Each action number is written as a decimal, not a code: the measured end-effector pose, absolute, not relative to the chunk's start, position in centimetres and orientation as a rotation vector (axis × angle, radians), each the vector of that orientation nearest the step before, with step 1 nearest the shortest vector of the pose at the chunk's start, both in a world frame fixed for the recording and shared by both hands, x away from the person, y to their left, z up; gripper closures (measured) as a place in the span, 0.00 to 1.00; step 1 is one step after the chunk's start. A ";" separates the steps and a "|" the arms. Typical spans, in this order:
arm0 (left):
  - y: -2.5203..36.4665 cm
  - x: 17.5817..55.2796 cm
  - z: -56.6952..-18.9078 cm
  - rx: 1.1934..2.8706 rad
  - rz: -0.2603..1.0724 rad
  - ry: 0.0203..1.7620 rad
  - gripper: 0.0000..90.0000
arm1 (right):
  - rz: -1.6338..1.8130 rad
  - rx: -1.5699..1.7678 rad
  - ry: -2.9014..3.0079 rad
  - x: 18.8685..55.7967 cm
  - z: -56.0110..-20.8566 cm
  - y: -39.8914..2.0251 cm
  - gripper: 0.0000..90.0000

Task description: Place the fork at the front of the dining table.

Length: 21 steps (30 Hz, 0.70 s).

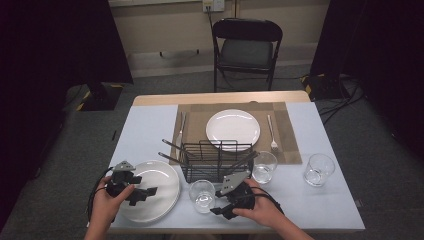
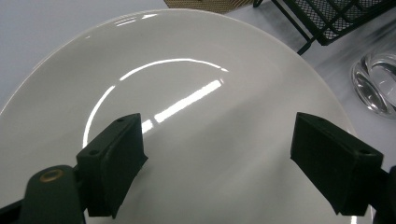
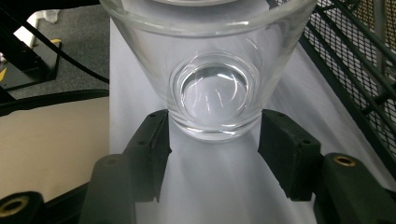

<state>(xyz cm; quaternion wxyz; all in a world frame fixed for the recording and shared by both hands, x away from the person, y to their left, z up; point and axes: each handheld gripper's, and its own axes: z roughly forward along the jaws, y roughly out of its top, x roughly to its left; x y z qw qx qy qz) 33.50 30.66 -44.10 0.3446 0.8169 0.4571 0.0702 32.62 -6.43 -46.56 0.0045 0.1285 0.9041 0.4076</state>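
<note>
Landmark: black wire rack [image 1: 216, 160].
Right gripper [image 3: 212, 140]: jaws bracketing clear glass tumbler's [image 3: 212, 70] base, just before rack; contact uncertain.
Left gripper [image 2: 217, 158]: spread above round white plate [image 2: 187, 60], left of rack.

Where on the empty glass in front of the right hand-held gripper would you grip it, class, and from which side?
Grip the glass low, around its thick base, coming in level from the person's side. It stands upright and narrows downward, so the base fits between the right hand-held gripper's jaws, which already flank it. The wire basket blocks the far side.
</note>
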 end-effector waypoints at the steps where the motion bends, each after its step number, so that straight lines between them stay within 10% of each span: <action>1: 30.7 33.5 -44.1 2.122 0.183 1.187 0.19 | 1.279 0.402 2.833 32.6 -46.6 -6.4 0.48; 21: 30.8 33.5 -44.1 2.120 0.185 1.187 0.19 | 1.270 0.377 2.842 32.8 -46.5 -5.8 0.48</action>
